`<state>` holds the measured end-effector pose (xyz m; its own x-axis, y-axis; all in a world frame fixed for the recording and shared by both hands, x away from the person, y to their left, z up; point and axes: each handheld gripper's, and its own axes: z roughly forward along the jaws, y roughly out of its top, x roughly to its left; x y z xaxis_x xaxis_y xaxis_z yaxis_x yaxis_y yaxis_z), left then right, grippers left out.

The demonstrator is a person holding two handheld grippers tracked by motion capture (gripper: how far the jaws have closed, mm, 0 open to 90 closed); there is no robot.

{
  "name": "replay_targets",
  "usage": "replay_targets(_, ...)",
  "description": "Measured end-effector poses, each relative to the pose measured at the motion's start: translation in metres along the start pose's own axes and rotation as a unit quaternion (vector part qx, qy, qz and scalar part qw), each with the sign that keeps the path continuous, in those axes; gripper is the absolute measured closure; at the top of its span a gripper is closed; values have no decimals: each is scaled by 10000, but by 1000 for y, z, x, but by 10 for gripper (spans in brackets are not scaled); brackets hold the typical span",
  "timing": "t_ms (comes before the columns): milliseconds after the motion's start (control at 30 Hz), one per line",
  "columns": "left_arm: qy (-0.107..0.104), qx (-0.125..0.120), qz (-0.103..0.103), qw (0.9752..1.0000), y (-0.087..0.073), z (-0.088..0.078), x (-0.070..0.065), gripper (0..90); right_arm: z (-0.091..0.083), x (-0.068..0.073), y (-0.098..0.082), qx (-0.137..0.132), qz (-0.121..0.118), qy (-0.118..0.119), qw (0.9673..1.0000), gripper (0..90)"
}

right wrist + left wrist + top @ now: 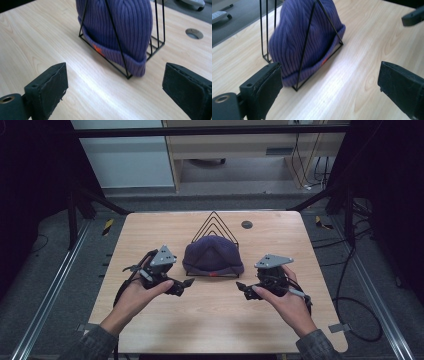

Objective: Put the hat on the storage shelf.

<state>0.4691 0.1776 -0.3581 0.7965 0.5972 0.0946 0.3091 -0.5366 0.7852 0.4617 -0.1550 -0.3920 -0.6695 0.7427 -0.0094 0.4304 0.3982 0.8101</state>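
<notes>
**Both grippers released, beanie resting in the wire rack**

A purple knit beanie (212,254) sits at the middle of the wooden bench (165,330), tucked into a black wire rack (215,217) made of upright triangular frames. The beanie stands with its crown up and its folded cuff down on the bench surface, and one triangular frame crosses its near face. A small orange-red mark shows on the cuff at the near side. In the left gripper view the beanie (307,37) leans inside the rack (265,30), with its cuff bulging out past the lower wire.

The left gripper (186,283) is held to the left of the beanie, near it but apart, its tips pointing right toward the rack's near edge. Its jaws stand wide apart with only bare bench between them. The right gripper (242,288) is held to the right of the beanie, also near but not touching, its tips pointing left. Its jaws are likewise spread wide and hold nothing. In the right gripper view the beanie (120,25) and rack (160,37) lie ahead of the jaws, and a round hole (194,33) in the bench shows beyond them at the far right.
</notes>
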Motion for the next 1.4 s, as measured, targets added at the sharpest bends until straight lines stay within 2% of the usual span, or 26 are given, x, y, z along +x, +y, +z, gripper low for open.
replay_targets(100,-32,11,-41,10000,-12,-6,0,45,-4,-1,-8,3,-19,-56,10000,59)
replay_targets(233,59,90,-77,9999,-32,-11,4,43,-5,-9,-25,115,5,-71,9999,61)
replay_targets(333,130,184,-183,9996,-50,-13,12,44,-5,-18,-42,361,-99,-337,9987,89)
replay_targets(467,283,401,-325,9983,-75,-14,25,48,-7,-32,-64,467,103,-481,9977,132)
replay_targets(600,427,549,-436,9966,-95,-14,35,51,-9,-42,-81,504,117,-646,9966,146)
replay_targets(700,479,629,-532,9955,-108,-14,40,52,-10,-47,-90,518,194,-658,9963,145)
replay_targets(1100,630,844,-647,9923,-141,-13,55,52,-6,-56,-111,710,302,-698,9946,132)
replay_targets(1267,638,898,-741,9911,-153,-12,63,52,-4,-60,-117,746,367,-695,9941,128)
replay_targets(1400,724,891,-854,9897,-161,-10,68,52,-1,-63,-122,755,445,-704,9937,127)
